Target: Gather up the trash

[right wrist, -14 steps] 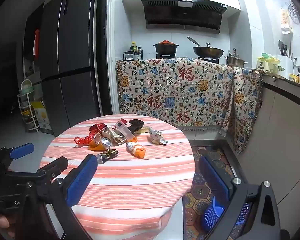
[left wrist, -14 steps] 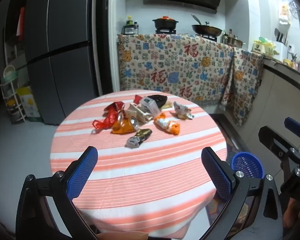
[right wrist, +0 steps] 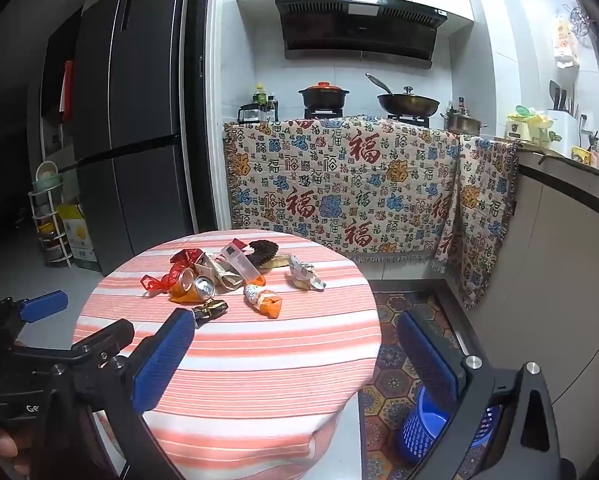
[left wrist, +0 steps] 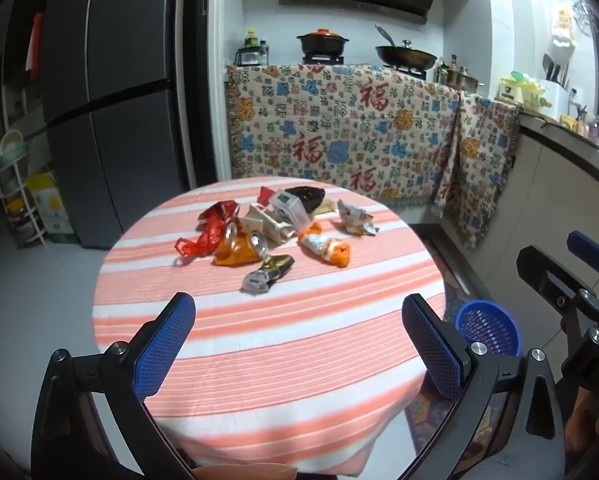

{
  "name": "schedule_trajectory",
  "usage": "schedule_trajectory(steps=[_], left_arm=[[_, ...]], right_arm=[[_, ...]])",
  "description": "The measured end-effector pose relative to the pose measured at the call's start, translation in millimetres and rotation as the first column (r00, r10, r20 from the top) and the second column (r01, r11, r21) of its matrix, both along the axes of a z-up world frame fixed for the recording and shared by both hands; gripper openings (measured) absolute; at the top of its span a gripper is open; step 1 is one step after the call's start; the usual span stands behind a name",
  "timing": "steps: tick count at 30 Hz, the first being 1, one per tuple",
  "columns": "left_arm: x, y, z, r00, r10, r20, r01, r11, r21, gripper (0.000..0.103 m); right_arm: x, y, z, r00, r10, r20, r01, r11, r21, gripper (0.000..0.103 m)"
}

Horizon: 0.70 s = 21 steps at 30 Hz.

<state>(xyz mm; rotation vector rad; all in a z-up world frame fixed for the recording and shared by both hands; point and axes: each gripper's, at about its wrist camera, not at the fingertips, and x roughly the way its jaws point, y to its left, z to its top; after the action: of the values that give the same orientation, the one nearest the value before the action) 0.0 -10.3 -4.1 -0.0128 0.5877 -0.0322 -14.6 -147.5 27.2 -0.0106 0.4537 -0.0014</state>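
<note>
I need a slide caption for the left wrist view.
Open left gripper facing trash pile on striped round table; blue basket beside.

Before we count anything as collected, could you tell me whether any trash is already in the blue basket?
No, the blue basket on the floor beside the table looks empty inside.

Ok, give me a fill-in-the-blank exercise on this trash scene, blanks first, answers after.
1. The trash pile lies on a round table covered by a ____ cloth.
2. The blue basket stands on the ____, beside the table.
3. The left gripper and the right gripper both have their jaws ____ and hold nothing.
4. The crushed cans are ____ in colour.

Answers: striped; floor; open; orange
</note>
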Motion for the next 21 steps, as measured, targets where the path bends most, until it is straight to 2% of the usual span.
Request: schedule_trajectory(steps=[21], left_arm=[[0.4, 2.8, 6.2, 1.0, -0.007, 0.002, 0.007, 1.0, -0.008, 0.103]], right_arm=[[-0.9, -3.0, 2.3, 1.0, -0.013, 0.006, 0.013, 1.0, -0.001, 0.103]])
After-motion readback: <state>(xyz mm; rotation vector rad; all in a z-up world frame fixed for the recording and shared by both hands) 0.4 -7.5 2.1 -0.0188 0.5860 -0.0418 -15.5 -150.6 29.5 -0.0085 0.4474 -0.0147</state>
